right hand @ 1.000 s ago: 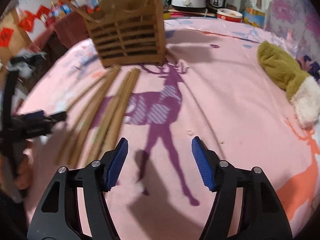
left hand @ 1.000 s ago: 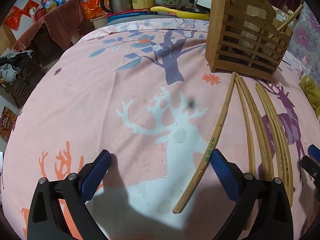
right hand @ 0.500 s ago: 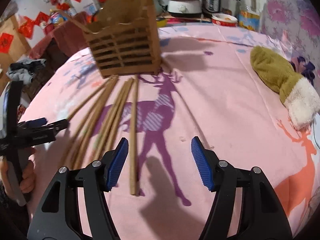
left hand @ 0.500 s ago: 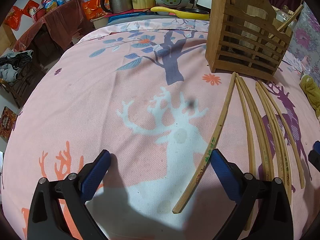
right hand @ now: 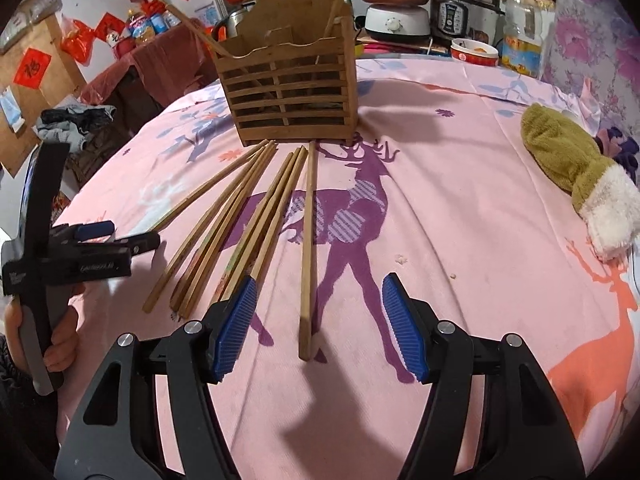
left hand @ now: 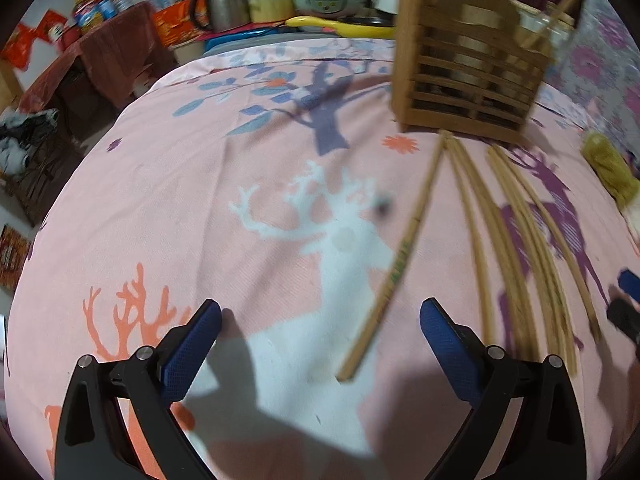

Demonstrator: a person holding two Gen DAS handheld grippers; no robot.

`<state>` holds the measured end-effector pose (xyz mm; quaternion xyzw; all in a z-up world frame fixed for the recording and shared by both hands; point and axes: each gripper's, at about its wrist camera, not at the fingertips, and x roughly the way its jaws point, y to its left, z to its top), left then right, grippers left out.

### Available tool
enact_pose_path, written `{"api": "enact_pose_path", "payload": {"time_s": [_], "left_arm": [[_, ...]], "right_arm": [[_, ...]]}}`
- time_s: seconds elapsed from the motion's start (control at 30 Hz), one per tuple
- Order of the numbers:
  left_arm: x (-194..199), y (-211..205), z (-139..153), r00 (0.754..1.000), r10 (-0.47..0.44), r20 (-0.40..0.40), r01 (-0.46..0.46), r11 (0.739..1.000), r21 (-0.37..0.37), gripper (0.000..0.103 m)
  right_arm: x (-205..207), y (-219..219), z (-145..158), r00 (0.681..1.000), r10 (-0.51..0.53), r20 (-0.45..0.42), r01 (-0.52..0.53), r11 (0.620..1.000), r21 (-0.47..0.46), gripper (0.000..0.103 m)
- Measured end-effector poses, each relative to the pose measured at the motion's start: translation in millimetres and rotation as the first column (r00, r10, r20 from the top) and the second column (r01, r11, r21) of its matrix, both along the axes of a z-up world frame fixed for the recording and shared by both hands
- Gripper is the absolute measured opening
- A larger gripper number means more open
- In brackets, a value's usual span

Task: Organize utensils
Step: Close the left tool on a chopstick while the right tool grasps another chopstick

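Several wooden chopsticks [right hand: 248, 216] lie fanned on the pink deer-print tablecloth in front of a slatted wooden utensil holder [right hand: 290, 96]. One chopstick [right hand: 309, 248] lies apart on the right, its near end between the open jaws of my right gripper [right hand: 318, 326]. In the left wrist view the chopsticks [left hand: 504, 240] and holder [left hand: 464, 68] sit at the upper right. The leftmost chopstick [left hand: 396, 264] ends between the open jaws of my left gripper [left hand: 320, 328]. Two chopsticks stand in the holder.
A green and white plush mitten [right hand: 576, 176] lies at the right of the table. Rice cookers [right hand: 460, 12], a kettle [left hand: 220, 0] and bottles stand behind the far edge. The left gripper [right hand: 92, 248] shows at the left in the right wrist view.
My right gripper has moved left and forward, so the rightmost chopstick now lies between its jaws. The left gripper has shifted slightly; its view is blurred.
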<state>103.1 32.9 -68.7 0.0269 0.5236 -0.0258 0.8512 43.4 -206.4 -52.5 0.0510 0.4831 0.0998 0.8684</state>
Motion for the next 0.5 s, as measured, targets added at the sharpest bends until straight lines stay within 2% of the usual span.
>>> {"api": "enact_pose_path", "payload": {"time_s": [0.03, 0.2, 0.3, 0.5], "left_arm": [[-3.6, -2.6, 0.9, 1.0, -0.019, 0.006, 0.019, 1.0, 0.006, 0.094], [-16.9, -4.7, 2.7, 0.996, -0.085, 0.014, 0.085, 0.996, -0.017, 0.067], [-25.1, -2.4, 4.0, 0.993, -0.116, 0.024, 0.116, 0.993, -0.023, 0.055], [-33.6, -2.4, 6.1, 0.987, -0.154, 0.038, 0.156, 0.987, -0.043, 0.027]], "right_arm": [[-1.6, -3.1, -0.4, 1.0, -0.004, -0.003, 0.004, 1.0, 0.009, 0.064], [-11.3, -16.4, -1.4, 1.0, -0.02, -0.011, 0.021, 0.998, 0.056, 0.064], [-12.8, -20.5, -1.2, 0.999, -0.03, -0.015, 0.031, 0.996, 0.084, 0.064], [-12.2, -17.0, -2.2, 1.0, -0.019, -0.018, 0.02, 0.996, 0.085, 0.064]]}}
